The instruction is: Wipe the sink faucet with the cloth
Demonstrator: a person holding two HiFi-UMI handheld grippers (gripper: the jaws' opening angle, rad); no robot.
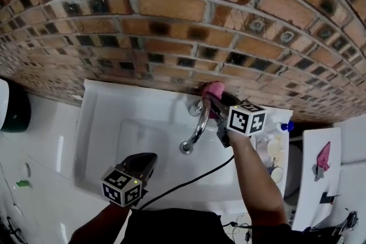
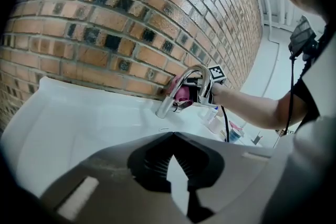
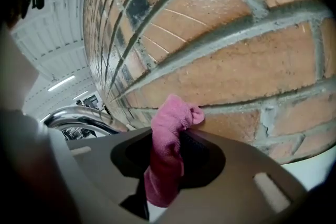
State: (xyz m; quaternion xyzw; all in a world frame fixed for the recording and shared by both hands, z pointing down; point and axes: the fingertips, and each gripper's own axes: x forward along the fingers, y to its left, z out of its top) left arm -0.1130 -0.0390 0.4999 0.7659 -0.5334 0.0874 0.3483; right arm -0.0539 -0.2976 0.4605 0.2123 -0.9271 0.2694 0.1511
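The right gripper is clamped on the pink cloth, whose bunched end sticks out past the jaws, just behind the curved chrome faucet and close to the brick wall. The left gripper, jaws together and empty, hovers over the front of the white sink

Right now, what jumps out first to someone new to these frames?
The pink cloth stands out, clamped in the jaws of the right gripper, close to the brick wall just behind the curved chrome faucet. Lower down, the left gripper hangs with its jaws shut and empty over the front of the white sink.
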